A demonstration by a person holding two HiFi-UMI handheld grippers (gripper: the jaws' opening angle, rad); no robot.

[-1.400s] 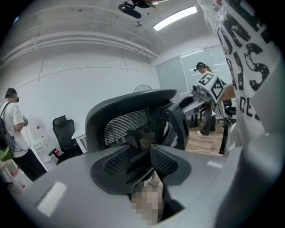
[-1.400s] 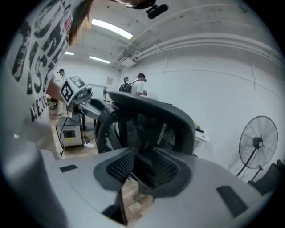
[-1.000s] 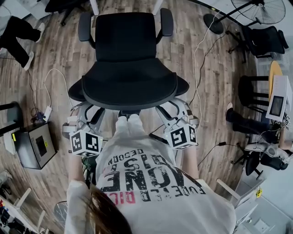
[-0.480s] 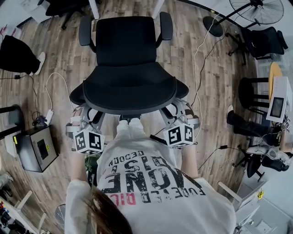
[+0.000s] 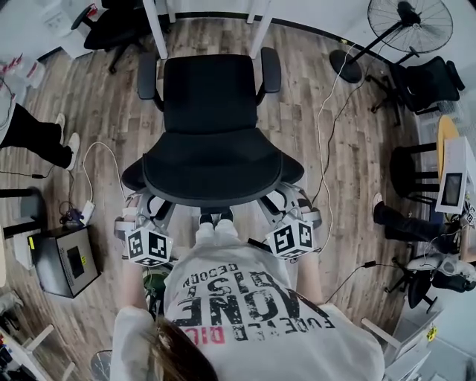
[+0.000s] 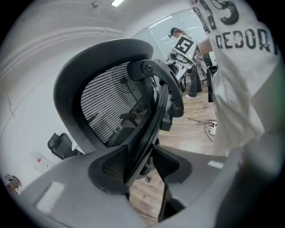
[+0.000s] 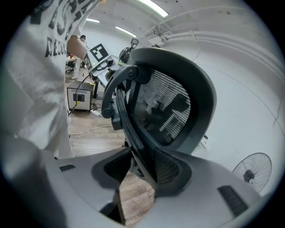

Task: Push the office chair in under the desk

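Observation:
The black office chair (image 5: pixel 210 97) faces two white desk legs (image 5: pixel 152 22) at the top of the head view. Its mesh backrest (image 5: pixel 212 170) is nearest me. My left gripper (image 5: pixel 149 207) is on the backrest's left edge and my right gripper (image 5: pixel 280 201) on its right edge. In the left gripper view the backrest frame (image 6: pixel 149 120) runs down between the jaws of the left gripper (image 6: pixel 144 162), whose pads touch it on both sides while easing open slightly. In the right gripper view the frame (image 7: pixel 133 129) sits the same way in the right gripper (image 7: pixel 138 171).
A black box (image 5: pixel 67 260) and a power strip with cables (image 5: pixel 85 212) lie on the wood floor at the left. A person's legs (image 5: pixel 37 134) stand further left. A floor fan (image 5: pixel 416 21), more black chairs (image 5: pixel 430 78) and a cable (image 5: pixel 320 119) are at the right.
The chair has rolled forward toward the white desk legs, and both grippers have followed on the backrest. The person at the left has moved.

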